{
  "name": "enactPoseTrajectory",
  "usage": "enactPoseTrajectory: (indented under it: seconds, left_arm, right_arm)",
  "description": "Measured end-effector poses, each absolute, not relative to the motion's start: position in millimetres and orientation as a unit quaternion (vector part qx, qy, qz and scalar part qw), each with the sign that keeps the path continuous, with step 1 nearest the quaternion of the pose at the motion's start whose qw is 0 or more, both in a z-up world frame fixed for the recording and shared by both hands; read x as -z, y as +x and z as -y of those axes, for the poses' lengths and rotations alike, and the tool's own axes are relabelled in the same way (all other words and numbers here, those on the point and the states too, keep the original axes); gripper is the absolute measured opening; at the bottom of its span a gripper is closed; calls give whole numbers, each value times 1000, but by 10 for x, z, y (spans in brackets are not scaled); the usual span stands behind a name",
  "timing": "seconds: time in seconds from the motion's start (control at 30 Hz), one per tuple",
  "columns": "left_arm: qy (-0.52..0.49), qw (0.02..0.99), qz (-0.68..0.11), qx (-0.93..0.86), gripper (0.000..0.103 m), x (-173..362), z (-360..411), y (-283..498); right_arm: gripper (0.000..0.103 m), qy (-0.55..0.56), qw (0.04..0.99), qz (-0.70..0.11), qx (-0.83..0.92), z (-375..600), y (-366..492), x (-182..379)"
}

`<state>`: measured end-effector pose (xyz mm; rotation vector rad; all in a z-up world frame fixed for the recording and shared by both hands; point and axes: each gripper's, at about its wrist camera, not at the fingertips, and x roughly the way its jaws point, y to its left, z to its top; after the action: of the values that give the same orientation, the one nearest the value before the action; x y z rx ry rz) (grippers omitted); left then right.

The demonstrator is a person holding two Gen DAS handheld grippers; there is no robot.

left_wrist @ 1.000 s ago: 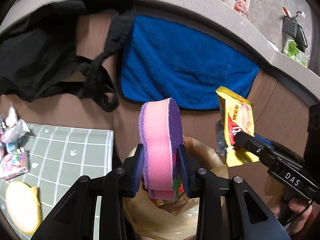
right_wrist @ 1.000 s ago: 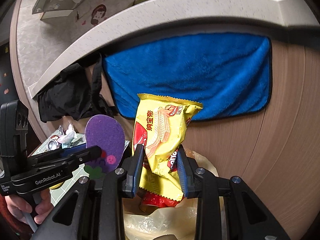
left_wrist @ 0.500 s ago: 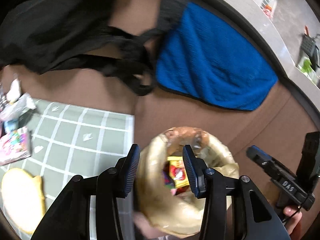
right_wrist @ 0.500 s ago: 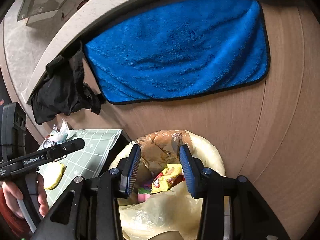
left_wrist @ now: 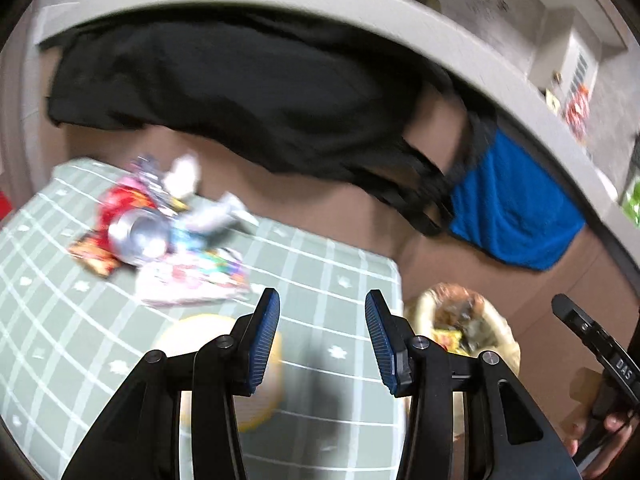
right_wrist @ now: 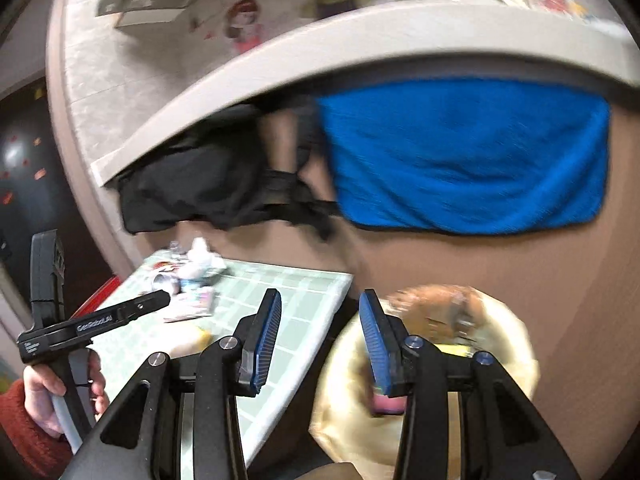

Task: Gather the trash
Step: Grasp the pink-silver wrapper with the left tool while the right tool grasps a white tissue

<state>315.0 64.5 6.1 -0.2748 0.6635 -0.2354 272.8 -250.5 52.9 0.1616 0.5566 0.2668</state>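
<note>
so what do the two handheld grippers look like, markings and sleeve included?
Both are black plastic with silver bolts and ribbed blue pads. The left gripper reads GenRobot.AI in white on its side; the right gripper reads DAS. A rust-red knit sleeve covers the left wrist.

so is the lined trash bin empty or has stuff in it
Has stuff in it: the yellow-lined trash bin holds a yellow snack wrapper and a pink sponge.

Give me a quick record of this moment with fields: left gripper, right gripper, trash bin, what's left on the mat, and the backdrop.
left gripper: open, empty, over the checked mat
right gripper: open, empty, between mat edge and bin
trash bin: bag-lined, beside the mat, wrappers inside
left on mat: crushed can, wrapper pile, yellow sponge
backdrop: blue towel, black cloth hanging from the counter
</note>
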Motion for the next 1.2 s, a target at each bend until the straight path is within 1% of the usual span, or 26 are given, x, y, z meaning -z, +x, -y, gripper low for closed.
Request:
enactPoseTrajectory:
  seconds: [0.13, 0.23, 0.37, 0.47, 0.57, 0.7, 0.8, 0.87, 1.0, 1.1, 1.13, 1.2]
  left_arm:
    - [-152, 937, -302, 86, 46, -139, -1164, 3097]
    - [-182, 934, -298, 80, 46, -111, -1566, 3208]
    - [-194, 931, -297, 82, 46, -9, -2044, 3595]
    - [-188, 933, -295, 81, 47, 76, -2260, 3984]
    - [-192, 928, -314, 63, 47, 204, -2436, 4469]
    - [-199, 908, -361, 69, 48, 425, -2471, 5175]
    - [-185, 892, -407, 62, 48, 566, -2405, 5489]
    - [-198, 888, -411, 57, 49, 601, -2384, 5568]
    - [-164, 887, -430, 22, 50, 670, -2243, 5640]
    - [-174, 884, -435, 1, 50, 774, -2207, 5565]
    - [-183, 871, -455, -3, 49, 839, -2191, 5570]
    - [-192, 860, -472, 29, 35, 890, -2170, 5580]
  right_arm:
    - [39, 49, 953, -259, -149, 2068, 2688, -721]
    - [39, 39, 946, -270, -173, 1760, 2783, -746]
    - [39, 29, 944, -270, -186, 1457, 2949, -640]
    - [39, 33, 939, -269, -210, 1290, 3150, -484]
    - [39, 22, 936, -267, -227, 1137, 3432, -311]
    - [39, 13, 927, -280, -248, 940, 3863, -153]
    - [39, 14, 915, -316, -250, 811, 4095, -90]
    - [39, 13, 908, -330, -256, 760, 4139, -68]
    - [39, -27, 913, -313, -259, 684, 4102, -18]
    - [39, -24, 913, -310, -264, 636, 4130, 9]
    - [39, -8, 912, -316, -260, 641, 4147, 16]
    - [39, 28, 901, -334, -277, 649, 4180, 24]
